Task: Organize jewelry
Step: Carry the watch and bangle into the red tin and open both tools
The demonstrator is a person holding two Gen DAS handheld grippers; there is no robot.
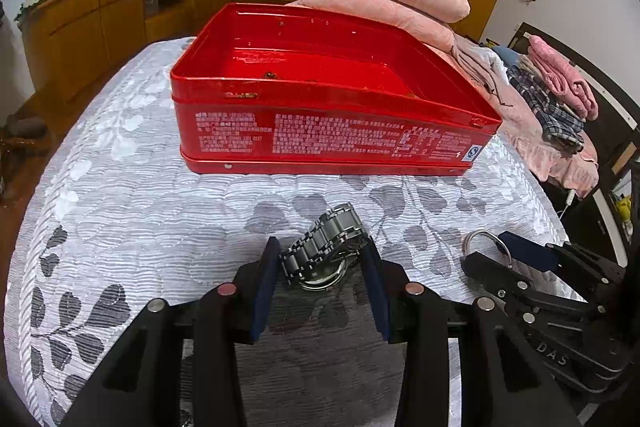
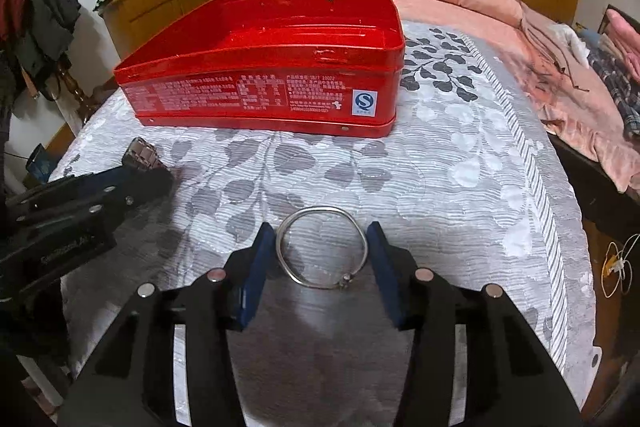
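— Start on the left: what's the left gripper [image 1: 320, 259] got?

— A steel-link watch [image 1: 326, 253]. The jaws are closed in to about the width of the bunched bracelet, one blue pad against each side of it, low over the bedspread [image 1: 140, 195]. I can't tell whether it's lifted or still resting on the cloth.

— How will that handle, you reckon?

— Heaviest piece here, I'd judge. The links are hard and slick and they hinge, so any loose end will flop. Squeezing across the folded band, as it is, looks sounder than pinching the round case, whose glass could scratch.

— And over to the right?

— The right gripper [image 2: 322, 255] brackets a thin silver bangle [image 2: 322, 247], lying flat or nearly so. The jaws stand about as wide as the ring, pads touching or all but touching its sides at 9 and 3 o'clock; its small clasp sits near 5 o'clock.

— Tricky?

— Light, stiff, round wire. It may roll or squirt out under pressure, and bend if squeezed hard. Grip gently.

— Where do they go?

— Presumably the open red tin [image 2: 260, 91], at 12 o'clock from both grippers, on the bed.
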